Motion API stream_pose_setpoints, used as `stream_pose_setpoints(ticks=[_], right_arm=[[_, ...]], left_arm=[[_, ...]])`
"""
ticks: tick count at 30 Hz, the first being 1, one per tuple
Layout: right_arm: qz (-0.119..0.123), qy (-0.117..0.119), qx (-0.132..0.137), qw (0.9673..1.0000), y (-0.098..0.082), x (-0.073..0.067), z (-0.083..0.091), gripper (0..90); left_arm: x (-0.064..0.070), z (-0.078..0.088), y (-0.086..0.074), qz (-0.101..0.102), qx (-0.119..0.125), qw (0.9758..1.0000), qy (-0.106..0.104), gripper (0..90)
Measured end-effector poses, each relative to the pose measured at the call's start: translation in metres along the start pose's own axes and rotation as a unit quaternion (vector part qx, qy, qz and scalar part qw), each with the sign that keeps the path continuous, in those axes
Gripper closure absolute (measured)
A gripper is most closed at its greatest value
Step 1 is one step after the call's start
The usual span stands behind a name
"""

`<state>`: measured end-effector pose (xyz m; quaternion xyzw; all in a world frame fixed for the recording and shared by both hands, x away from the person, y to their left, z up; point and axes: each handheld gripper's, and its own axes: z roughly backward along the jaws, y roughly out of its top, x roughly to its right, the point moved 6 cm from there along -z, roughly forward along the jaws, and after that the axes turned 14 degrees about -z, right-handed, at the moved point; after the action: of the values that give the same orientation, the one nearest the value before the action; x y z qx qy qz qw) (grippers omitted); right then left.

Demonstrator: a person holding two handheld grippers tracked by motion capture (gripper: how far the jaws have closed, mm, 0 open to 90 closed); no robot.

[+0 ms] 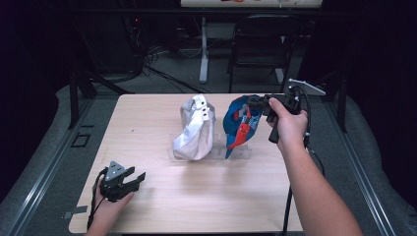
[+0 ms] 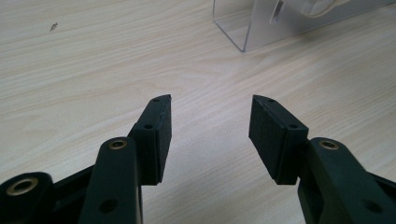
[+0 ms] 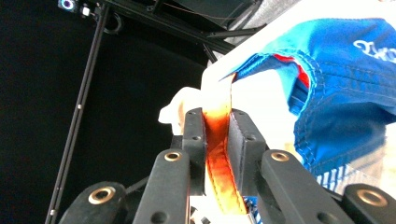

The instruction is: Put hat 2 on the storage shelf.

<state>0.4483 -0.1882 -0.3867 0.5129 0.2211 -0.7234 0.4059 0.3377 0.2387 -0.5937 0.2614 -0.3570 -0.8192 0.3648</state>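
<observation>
On the pale wooden desk (image 1: 162,206) the blue cap (image 1: 241,123) sits on its clear stand at right, the right gripper (image 3: 217,135) clamped on its orange strap (image 3: 219,158), while the left gripper (image 1: 129,181) rests apart, well away.

- The blue cap (image 1: 242,123), with red trim and white lettering, stands tilted on a clear stand toward the far right part of the bench.
- Its orange-red strap (image 3: 218,154) is pulled taut away from the cap's back opening, pinched flat along its length.
- Just beside it, to its left, a white cap (image 1: 195,129) droops.
</observation>
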Motion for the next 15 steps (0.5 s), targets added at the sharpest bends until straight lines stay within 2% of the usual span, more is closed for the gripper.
stream_pose_setpoints(ticks=[3,8,9,15], right_arm=[[-0.006,0.001,0.000,1.0000,-0.0015,0.0043,-0.0022,78.2],[-0.006,-0.003,-0.007,0.9999,-0.0021,0.0072,-0.0041,78.1],[-0.004,-0.002,-0.006,1.0000,-0.0020,0.0077,-0.0049,78.1],[0.001,-0.008,-0.009,0.9999,-0.0045,0.0112,-0.0065,78.0]], left_arm=[[-0.0002,0.0006,0.0001,0.000,0.007,1.0000,0.004,49.5],[-0.0015,0.0004,0.0001,0.002,0.005,1.0000,0.004,49.5],[-0.0014,0.0007,0.0000,0.001,-0.001,1.0000,0.001,49.5],[0.0004,-0.0021,0.0011,-0.003,0.003,1.0000,0.000,49.5]])
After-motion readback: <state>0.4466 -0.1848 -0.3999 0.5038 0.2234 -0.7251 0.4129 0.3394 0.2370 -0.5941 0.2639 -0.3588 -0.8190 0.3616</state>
